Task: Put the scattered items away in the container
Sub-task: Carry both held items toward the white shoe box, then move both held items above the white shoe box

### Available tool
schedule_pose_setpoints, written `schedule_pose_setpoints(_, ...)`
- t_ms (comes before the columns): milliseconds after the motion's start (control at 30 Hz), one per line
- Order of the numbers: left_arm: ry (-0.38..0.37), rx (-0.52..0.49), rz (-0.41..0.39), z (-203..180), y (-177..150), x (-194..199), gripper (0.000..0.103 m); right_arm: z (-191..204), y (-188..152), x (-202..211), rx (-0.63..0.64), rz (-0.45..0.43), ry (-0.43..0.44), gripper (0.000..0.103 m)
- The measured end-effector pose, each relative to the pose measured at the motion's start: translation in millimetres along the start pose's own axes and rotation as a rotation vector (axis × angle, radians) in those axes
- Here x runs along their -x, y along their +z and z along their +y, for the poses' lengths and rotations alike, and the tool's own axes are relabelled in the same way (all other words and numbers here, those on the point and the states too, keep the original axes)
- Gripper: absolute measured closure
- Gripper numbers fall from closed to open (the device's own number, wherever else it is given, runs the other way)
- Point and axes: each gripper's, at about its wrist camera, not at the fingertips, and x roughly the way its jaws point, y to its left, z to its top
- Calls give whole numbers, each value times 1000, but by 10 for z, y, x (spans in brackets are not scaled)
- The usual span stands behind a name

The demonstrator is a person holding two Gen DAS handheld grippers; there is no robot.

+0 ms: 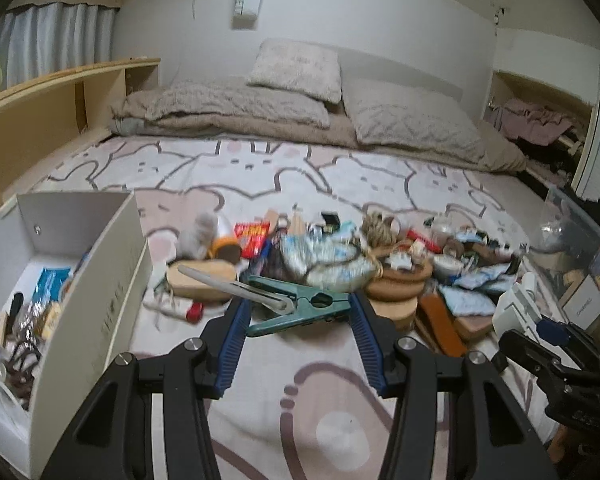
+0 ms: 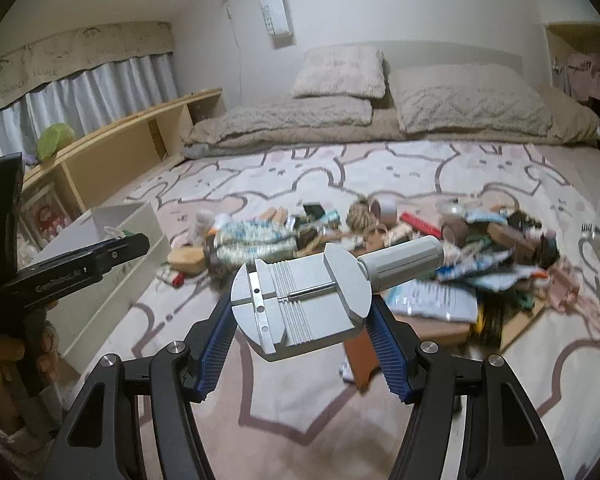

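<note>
Two grippers here. The right gripper [image 2: 302,332] has its blue pads clamped on a grey metal watch-link tool [image 2: 300,304], lifted above the bedsheet [image 2: 300,400], its round knob poking out toward the pile. The left gripper [image 1: 300,332] is spread wide with nothing between its fingers, hovering low just short of a big teal clamp [image 1: 296,304] lying at the near edge of the clutter pile [image 1: 380,256]. That pile of snack packs, rope, tape rolls and cork discs sits mid-bed. The white container [image 1: 112,280] is off to the left, already holding some bits. Beige pillows [image 1: 296,68] are at the far end.
</note>
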Motion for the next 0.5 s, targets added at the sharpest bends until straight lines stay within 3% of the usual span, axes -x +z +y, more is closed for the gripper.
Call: schedule_pose_setpoints(500, -2, 13, -144, 188, 585, 292, 52, 318, 758, 25, 79, -145, 16, 37)
